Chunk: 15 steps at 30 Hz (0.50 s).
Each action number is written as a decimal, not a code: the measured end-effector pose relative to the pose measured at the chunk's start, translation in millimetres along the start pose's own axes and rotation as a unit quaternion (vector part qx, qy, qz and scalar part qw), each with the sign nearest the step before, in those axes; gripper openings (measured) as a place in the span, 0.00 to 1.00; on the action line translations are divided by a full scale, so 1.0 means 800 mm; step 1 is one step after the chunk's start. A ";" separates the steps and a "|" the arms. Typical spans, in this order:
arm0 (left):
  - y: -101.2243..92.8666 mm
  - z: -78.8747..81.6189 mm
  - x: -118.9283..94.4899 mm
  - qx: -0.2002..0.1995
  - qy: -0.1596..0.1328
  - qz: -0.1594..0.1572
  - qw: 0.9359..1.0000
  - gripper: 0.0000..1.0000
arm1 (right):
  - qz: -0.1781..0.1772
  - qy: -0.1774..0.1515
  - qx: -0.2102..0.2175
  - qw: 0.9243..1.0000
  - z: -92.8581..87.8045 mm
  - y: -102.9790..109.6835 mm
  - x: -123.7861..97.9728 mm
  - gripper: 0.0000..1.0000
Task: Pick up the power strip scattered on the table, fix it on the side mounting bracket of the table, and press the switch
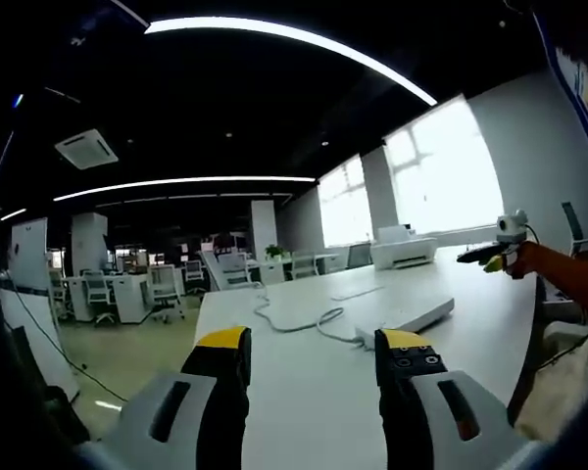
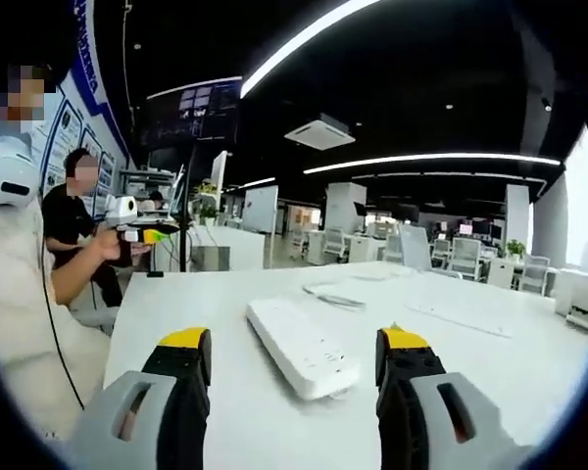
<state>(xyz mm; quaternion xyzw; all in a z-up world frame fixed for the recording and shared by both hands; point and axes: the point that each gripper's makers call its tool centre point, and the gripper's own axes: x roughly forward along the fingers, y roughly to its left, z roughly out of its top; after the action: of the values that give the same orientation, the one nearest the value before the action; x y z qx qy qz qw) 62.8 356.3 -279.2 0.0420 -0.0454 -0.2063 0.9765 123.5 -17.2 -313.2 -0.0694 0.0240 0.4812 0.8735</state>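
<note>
A white power strip [image 1: 412, 315] lies flat on the white table [image 1: 304, 411], just beyond and right of my left gripper [image 1: 314, 341]. Its white cable [image 1: 284, 321] loops away to the left. The left gripper is open, its yellow-tipped jaws wide apart with nothing between them. In the right gripper view the power strip [image 2: 302, 349] lies lengthwise on the table [image 2: 176, 304], reaching in between the jaws of my right gripper [image 2: 294, 343]. That gripper is open too and does not touch the strip.
A hand holds another gripper [image 1: 495, 255] over the table's far right edge. A white printer [image 1: 402, 251] stands at the back. A person with a gripper [image 2: 142, 235] stands past the table's left end. Flat sheets [image 2: 461, 318] lie farther back.
</note>
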 end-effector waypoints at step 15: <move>0.004 0.003 0.000 -0.010 -0.008 -0.002 1.000 0.55 | 0.034 0.038 -0.014 0.999 -0.014 -0.020 0.028 0.66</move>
<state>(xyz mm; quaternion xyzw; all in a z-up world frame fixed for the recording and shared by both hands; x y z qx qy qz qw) 63.6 359.3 -276.4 0.0304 -0.0513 -0.2088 0.9761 149.7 -8.4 -325.4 -0.0992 0.0522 0.5076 0.8543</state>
